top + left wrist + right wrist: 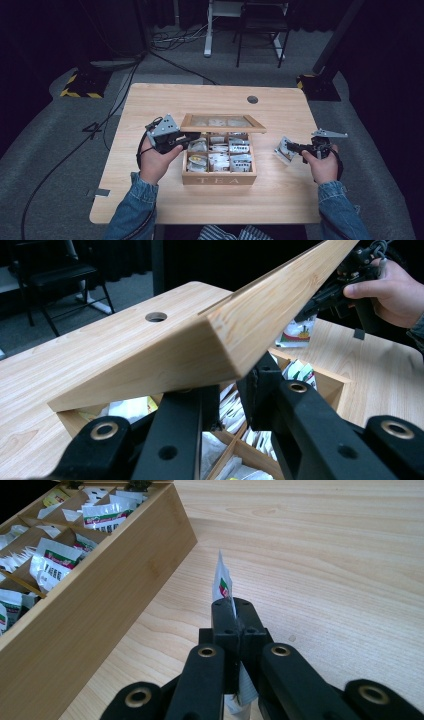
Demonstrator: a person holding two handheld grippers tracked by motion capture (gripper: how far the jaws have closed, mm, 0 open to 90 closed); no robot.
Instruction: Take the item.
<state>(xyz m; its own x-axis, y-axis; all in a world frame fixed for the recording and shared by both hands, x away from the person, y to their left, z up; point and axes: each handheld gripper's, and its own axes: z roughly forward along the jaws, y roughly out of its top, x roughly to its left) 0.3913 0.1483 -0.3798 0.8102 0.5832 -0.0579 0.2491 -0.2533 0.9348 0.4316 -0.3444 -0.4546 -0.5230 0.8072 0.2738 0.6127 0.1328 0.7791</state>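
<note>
A wooden tea box (pixel 219 178) marked TEA stands mid-table, its compartments full of tea bag packets (pixel 220 159). Its glass-paned lid (pixel 222 122) is raised, and my left gripper (pixel 192 137) is shut on the lid's left edge. In the left gripper view the lid's wooden frame (pixel 210 350) slants across, pinched between the black jaws of the left gripper (pixel 230 390). To the right of the box, my right gripper (pixel 290 146) is shut on a white tea bag packet (pixel 284 149) just above the table. The packet (pixel 221 582) stands on edge in the right gripper (pixel 234 610), beside the box wall (pixel 100 595).
The light wooden table (pixel 280 195) has a round cable hole (pixel 252 99) at the back right. A chair (pixel 260 30) and a desk leg stand on the floor beyond, with cables (pixel 120 90) trailing on the left.
</note>
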